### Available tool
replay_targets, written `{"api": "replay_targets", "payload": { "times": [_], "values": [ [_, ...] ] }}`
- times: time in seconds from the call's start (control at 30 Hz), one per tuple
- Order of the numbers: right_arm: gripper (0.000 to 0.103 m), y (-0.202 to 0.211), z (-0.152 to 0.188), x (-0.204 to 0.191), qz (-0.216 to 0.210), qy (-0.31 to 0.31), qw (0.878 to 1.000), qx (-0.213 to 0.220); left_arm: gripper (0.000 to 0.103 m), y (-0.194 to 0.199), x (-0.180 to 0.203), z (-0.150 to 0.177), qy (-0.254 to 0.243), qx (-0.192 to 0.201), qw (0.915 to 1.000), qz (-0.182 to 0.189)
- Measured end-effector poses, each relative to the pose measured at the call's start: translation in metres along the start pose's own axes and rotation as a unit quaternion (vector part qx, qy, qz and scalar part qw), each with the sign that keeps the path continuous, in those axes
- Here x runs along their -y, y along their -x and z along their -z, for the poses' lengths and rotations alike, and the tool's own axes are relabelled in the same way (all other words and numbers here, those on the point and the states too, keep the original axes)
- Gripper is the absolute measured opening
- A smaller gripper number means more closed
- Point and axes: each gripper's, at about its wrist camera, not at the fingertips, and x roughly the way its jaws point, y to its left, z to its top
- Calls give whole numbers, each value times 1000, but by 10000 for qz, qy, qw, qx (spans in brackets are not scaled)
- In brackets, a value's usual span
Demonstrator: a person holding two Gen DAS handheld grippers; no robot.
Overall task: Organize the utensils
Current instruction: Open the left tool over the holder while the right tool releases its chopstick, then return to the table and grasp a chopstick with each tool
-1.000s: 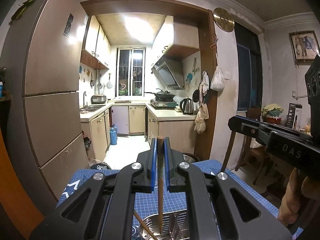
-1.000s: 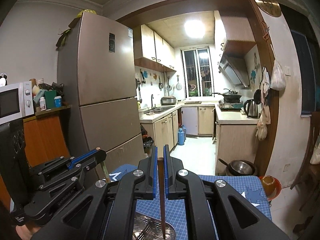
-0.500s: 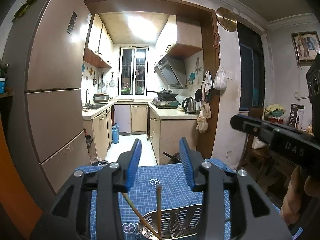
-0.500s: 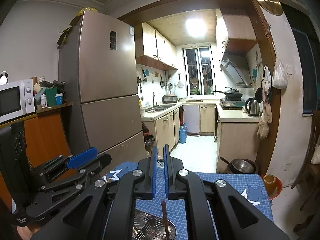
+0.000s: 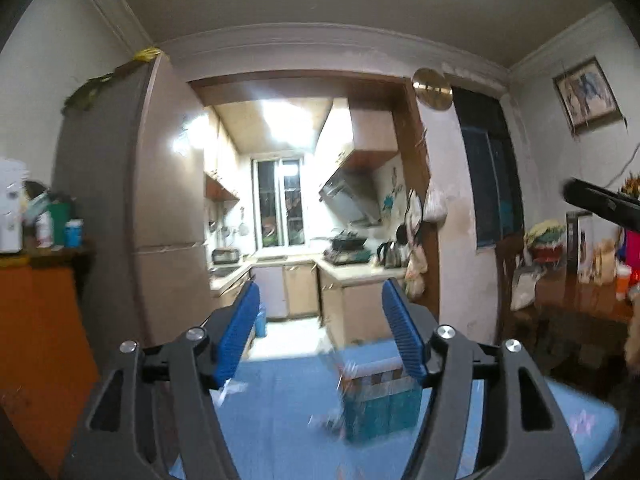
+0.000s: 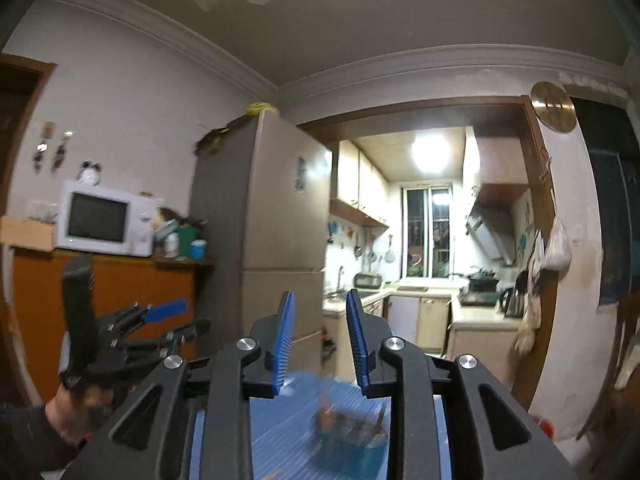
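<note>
**Opening tongs above the blue desk**

Spreading apart, the left tongs (image 5: 320, 332) are opening with nothing between them; a blurred utensil holder (image 5: 380, 404) is sitting below them on the desk (image 5: 280, 420). The right tongs (image 6: 320, 340) are opening too, empty.

Ahead I see a tall refrigerator (image 6: 260, 216) beside the kitchen doorway, a white microwave (image 6: 105, 218) on an orange cabinet (image 6: 104, 292), a round gold clock (image 6: 553, 107), and a kettle (image 5: 387, 253) on the counter (image 5: 360, 272).
</note>
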Motion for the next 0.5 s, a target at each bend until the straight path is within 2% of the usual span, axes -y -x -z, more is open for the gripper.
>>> {"api": "replay_targets", "payload": {
  "times": [0.07, 0.13, 0.17, 0.2, 0.3, 0.4, 0.5],
  "values": [
    [28, 23, 43, -20, -78, -132, 9996, -257, 61, 20, -1, 35, -65, -295, 9995, -96],
    [28, 37, 104, -45, -63, -306, 9965, -779, 61, 31, -4, 81, 45, -786, 9968, -144],
    [28, 39, 123, -53, -50, -390, 9944, -979, 61, 34, -5, 110, 167, -1117, 9935, -115],
    [28, 42, 156, -65, -7, -452, 9905, -1302, 61, 34, -5, 128, 207, -1317, 9910, -96],
    [28, 44, 209, -81, 180, -517, 9810, -1859, 61, 33, 0, 176, 272, -1843, 9825, -38],
    [28, 38, 246, -90, 298, -616, 9722, -2239, 61, 30, 4, 204, 374, -2115, 9766, 101],
    [28, 32, 272, -99, 405, -552, 9662, -2486, 61, 32, 7, 221, 299, -2164, 9757, 152]
  ]
}}
